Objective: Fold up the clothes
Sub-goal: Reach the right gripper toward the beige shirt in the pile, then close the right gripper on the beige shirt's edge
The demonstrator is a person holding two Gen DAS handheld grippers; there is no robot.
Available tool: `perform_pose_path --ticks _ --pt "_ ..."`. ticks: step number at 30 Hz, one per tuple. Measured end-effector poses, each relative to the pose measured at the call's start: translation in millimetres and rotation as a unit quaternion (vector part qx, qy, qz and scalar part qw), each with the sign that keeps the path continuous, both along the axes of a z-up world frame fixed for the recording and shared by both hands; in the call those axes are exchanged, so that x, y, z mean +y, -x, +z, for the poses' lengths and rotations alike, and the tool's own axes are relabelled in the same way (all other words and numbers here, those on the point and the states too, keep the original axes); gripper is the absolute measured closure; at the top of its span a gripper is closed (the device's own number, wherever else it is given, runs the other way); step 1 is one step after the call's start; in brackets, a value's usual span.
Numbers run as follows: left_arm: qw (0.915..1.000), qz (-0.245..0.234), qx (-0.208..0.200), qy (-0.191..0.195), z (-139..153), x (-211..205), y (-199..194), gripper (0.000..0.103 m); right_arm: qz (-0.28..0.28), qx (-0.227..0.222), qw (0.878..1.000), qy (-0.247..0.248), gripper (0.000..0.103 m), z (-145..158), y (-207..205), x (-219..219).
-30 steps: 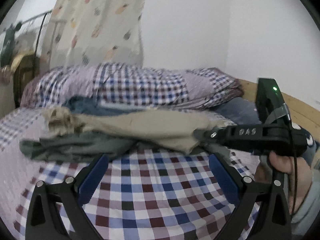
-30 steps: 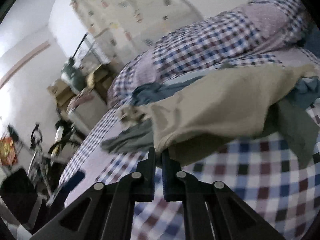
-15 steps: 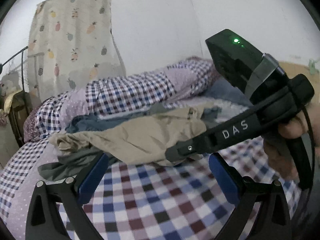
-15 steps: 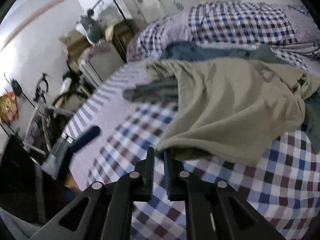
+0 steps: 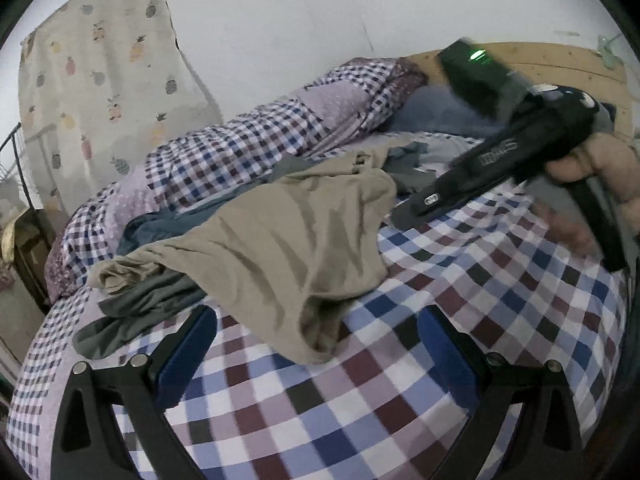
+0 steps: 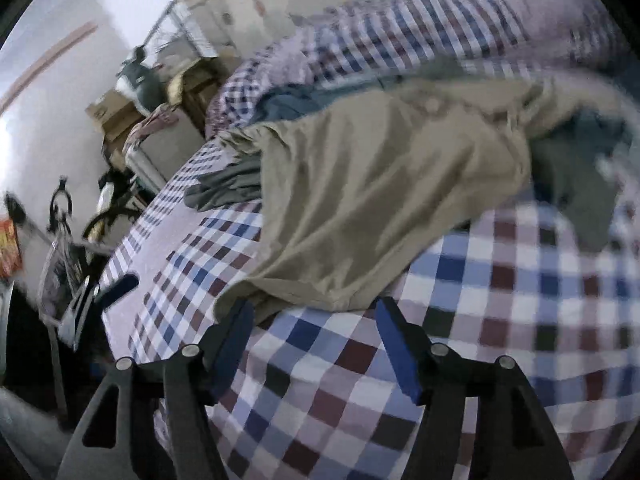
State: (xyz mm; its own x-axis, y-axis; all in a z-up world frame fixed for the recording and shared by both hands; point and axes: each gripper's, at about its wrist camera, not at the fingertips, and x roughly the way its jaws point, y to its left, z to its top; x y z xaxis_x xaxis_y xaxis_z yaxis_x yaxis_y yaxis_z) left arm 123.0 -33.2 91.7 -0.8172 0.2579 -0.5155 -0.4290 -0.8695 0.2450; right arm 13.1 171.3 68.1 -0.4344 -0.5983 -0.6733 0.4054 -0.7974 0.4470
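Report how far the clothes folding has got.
Done: nothing folded; the beige garment lies crumpled on the checked bedsheet, atop grey clothes and a blue one. In hand: nothing; left tool and right tool both gape open at its near edge. Left: all the folding.

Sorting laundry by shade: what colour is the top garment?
Khaki-beige garment; clearest in the left wrist view.

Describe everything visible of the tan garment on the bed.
The tan garment is a soft, thin-looking khaki cloth, crumpled and unfolded. It lies draped over a grey garment and a blue one, its near edge hanging onto the checked bedsheet. One end is bunched at the left. Both the left gripper and the right gripper are open just short of its hem, neither gripping it.
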Motion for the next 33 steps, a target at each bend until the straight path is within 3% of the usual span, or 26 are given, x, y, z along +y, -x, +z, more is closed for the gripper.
perform_pose_path --ticks 6,12,14,15,18,25,33 --pt "0.9998 0.009 0.005 -0.015 -1.7 1.5 9.9 0.001 -0.050 -0.093 0.994 0.009 0.042 -51.4 32.9 -1.5" --pt "0.9995 0.022 0.006 -0.020 -2.0 -0.9 18.3 0.001 -0.064 -0.100 0.992 0.035 0.043 -68.4 50.8 -8.8" --pt "0.9996 0.023 0.004 -0.018 -4.6 -0.5 19.2 0.001 -0.061 -0.093 0.993 0.033 0.069 -72.6 54.7 -14.4" --pt "0.9996 0.023 0.003 -0.016 -6.0 -0.3 19.4 0.001 -0.063 -0.092 0.993 0.025 0.092 -73.0 55.5 -16.3" --pt "0.9994 0.029 0.002 -0.017 -9.9 -0.9 20.7 0.001 -0.078 -0.086 0.993 0.035 0.094 -65.4 53.8 -8.4" --pt "0.9991 0.036 -0.001 -0.022 -14.2 9.0 33.8 0.009 -0.072 -0.015 0.993 0.090 0.095 -0.6 39.3 14.1" --pt "0.9992 0.023 0.008 0.031 -23.5 45.3 38.0 0.015 -0.056 -0.016 0.994 0.098 0.095 4.3 30.8 18.8"
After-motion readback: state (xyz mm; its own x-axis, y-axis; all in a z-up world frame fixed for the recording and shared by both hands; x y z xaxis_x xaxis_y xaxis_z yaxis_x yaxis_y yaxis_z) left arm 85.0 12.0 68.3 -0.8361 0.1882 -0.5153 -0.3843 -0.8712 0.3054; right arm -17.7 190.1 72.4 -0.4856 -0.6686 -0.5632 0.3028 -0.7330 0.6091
